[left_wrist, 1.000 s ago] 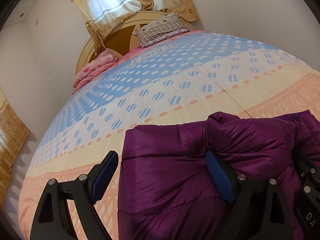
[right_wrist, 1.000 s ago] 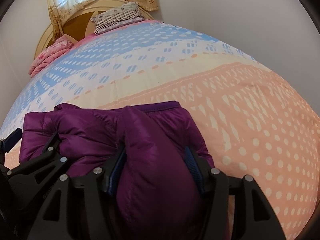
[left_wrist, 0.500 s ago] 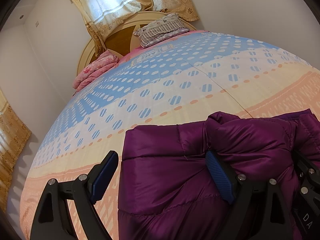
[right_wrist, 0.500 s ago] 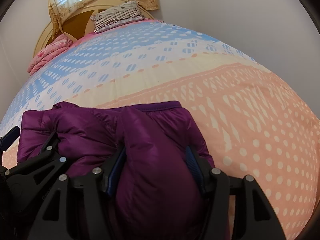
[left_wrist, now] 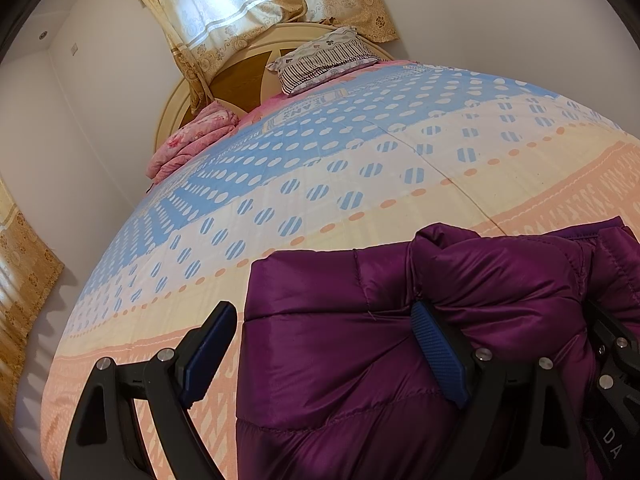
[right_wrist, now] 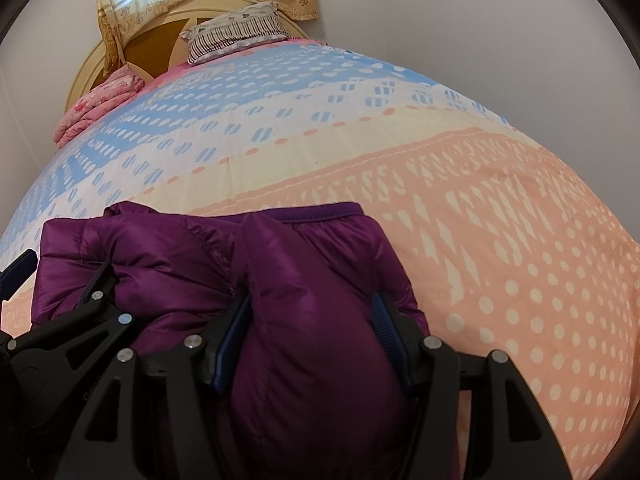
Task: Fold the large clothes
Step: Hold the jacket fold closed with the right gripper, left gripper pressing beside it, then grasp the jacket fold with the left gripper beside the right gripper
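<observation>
A purple puffer jacket (left_wrist: pixel 344 344) lies bunched on the bed's near edge; it also shows in the right wrist view (right_wrist: pixel 304 280). My left gripper (left_wrist: pixel 324 344) is open wide, its jaws straddling the jacket's left part, the left finger off the fabric over the bedspread. My right gripper (right_wrist: pixel 312 332) has its jaws around a thick roll of the jacket's right part, both pads touching the fabric. The left gripper's body (right_wrist: pixel 60 340) shows at lower left of the right wrist view.
The striped, dotted bedspread (left_wrist: pixel 360 168) covers the bed. A striped pillow (left_wrist: pixel 324 60) and a folded pink quilt (left_wrist: pixel 192 140) lie at the headboard (left_wrist: pixel 240 84). Curtains (left_wrist: pixel 240 12) hang behind. A wall runs along the right side.
</observation>
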`<state>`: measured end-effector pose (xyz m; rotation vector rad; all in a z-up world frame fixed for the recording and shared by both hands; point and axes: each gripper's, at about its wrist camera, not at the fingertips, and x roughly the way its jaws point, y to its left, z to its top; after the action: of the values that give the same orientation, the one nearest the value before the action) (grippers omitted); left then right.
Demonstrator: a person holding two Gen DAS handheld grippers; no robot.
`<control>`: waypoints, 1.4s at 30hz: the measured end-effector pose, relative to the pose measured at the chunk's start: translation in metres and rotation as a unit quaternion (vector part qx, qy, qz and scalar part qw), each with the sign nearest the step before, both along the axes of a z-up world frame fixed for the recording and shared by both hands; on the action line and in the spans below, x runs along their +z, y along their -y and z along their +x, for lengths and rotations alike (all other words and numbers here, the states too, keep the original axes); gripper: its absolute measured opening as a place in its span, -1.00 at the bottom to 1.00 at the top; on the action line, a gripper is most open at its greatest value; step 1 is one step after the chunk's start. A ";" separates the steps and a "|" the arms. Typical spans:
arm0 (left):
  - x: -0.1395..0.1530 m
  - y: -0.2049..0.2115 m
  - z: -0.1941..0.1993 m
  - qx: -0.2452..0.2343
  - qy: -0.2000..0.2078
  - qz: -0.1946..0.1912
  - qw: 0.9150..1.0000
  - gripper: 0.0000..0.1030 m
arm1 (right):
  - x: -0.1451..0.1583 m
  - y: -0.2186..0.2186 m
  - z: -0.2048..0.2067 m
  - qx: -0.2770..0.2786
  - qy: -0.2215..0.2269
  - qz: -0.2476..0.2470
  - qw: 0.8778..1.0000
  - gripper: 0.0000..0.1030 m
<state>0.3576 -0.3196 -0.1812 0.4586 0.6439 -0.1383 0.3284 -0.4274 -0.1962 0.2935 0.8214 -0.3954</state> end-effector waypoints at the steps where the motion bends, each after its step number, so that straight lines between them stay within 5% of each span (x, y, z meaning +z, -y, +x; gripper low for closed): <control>1: 0.000 0.000 0.000 0.000 0.000 0.000 1.000 0.74 | 0.000 0.000 0.000 0.000 0.000 0.000 1.000 0.20; 26: 0.001 -0.004 0.002 -0.003 -0.007 -0.004 1.000 0.74 | -0.001 0.001 0.000 0.000 0.001 0.003 1.000 0.22; 28: 0.008 -0.012 0.000 -0.015 -0.022 -0.018 0.999 0.74 | -0.002 0.002 0.000 0.002 0.003 0.009 1.000 0.23; 34: 0.043 -0.101 -0.058 -0.042 -0.058 -0.151 0.986 0.74 | 0.027 0.013 -0.046 0.035 0.064 0.068 0.995 0.48; 37: 0.030 -0.132 -0.075 -0.062 -0.083 -0.174 0.979 0.74 | 0.039 0.014 -0.081 0.041 0.095 0.049 0.993 0.64; 42: 0.007 -0.155 -0.070 -0.050 -0.115 -0.229 0.965 0.74 | 0.013 0.021 -0.096 0.063 0.071 0.078 0.992 0.64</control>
<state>0.2875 -0.1646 -0.1737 0.0258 0.7895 -0.4301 0.2320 -0.4480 -0.1831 0.4074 0.7287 -0.1895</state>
